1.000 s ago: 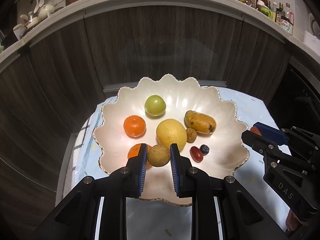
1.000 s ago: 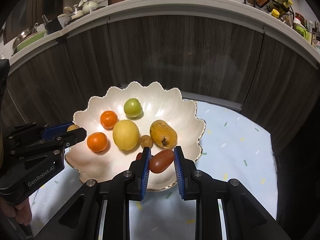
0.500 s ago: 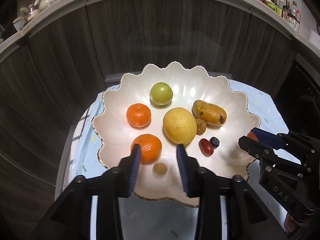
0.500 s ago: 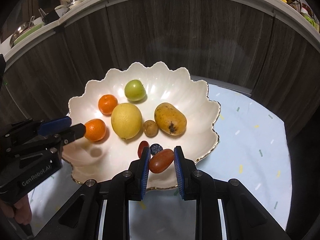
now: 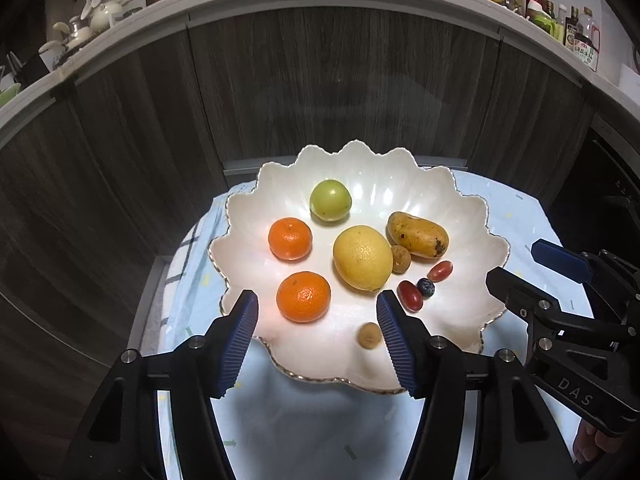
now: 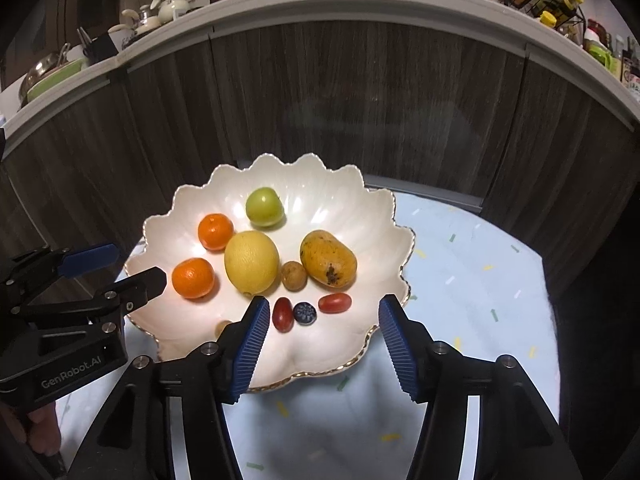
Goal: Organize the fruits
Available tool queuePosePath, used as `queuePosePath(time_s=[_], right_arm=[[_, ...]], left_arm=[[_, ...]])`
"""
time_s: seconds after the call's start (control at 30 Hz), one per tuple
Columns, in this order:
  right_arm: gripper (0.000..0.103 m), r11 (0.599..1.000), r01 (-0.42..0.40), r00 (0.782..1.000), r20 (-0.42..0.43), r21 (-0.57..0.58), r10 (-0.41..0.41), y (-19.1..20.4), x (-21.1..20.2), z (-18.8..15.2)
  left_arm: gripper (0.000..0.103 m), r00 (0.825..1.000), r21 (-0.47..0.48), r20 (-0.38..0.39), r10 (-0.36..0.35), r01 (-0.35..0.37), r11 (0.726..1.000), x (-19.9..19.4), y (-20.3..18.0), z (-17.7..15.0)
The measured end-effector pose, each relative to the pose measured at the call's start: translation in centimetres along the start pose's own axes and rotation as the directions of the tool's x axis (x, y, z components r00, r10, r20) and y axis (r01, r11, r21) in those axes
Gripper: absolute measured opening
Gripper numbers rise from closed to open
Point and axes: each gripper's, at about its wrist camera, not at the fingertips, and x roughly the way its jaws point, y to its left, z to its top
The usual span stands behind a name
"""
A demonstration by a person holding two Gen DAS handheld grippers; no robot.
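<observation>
A white scalloped bowl holds a green fruit, two oranges, a yellow citrus, a mango, a small brown fruit, two red oblong fruits, a blueberry and a small tan round fruit. My left gripper is open and empty over the bowl's near rim. My right gripper is open and empty; a red oblong fruit lies in the bowl ahead of it.
The bowl stands on a small table with a pale blue cloth. Dark wood cabinet fronts curve close behind, under a counter with bottles and dishes.
Both grippers opened. The left let go of the tan round fruit and the right let go of the red oblong fruit; both now lie in the bowl. Both grippers have drawn back.
</observation>
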Motion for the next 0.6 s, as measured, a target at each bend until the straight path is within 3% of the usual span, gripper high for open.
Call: queuePosePath(time_s=[0.13, 0.6], right_arm=[[0.068, 1.0, 0.016, 1.0, 0.02, 0.002, -0.016, 0.1, -1.4, 0.0], [0.069, 0.999, 0.043, 0.998, 0.044, 0.024, -0.044, 1.0, -6.3, -1.0]], left_arm=[[0.073, 1.0, -0.006, 0.017, 0.005, -0.005, 1.0, -1.4, 0.0, 0.0], [0.075, 0.997, -0.023, 0.065, 0.039, -0.037, 0.999, -6.9, 0.1, -1.2]])
